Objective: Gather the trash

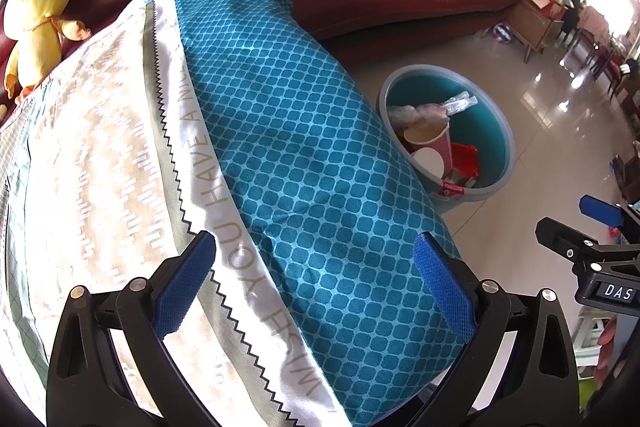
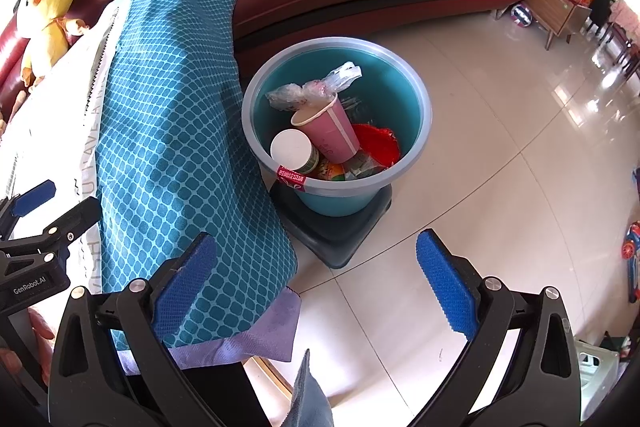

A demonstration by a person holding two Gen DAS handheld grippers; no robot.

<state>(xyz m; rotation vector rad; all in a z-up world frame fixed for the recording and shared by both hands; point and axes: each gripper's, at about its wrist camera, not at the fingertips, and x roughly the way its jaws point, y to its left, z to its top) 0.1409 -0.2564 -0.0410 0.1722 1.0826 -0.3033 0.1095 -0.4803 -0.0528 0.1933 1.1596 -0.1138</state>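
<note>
From the left wrist, the left hand-held gripper [image 1: 314, 283] hangs wide open over the cloth-covered tabletop [image 1: 280, 147], holding nothing. No trash shows on the cloth. The bin [image 1: 500, 131] stands on the floor just beside the tabletop, with a pink cup [image 1: 434, 139] and a plastic bag [image 1: 456, 105] inside.

From the right wrist, the right hand-held gripper [image 2: 316, 281] is also spread wide and empty, above the tabletop's edge and the floor, with the bin [image 2: 424, 95] ahead. Inside lie the cup [image 2: 332, 131], a white-lidded tub [image 2: 290, 149], the bag [image 2: 320, 85] and red wrappers [image 2: 378, 143]. All of it looks light and crushable; I'd pinch the cup gently by its rim.
</note>
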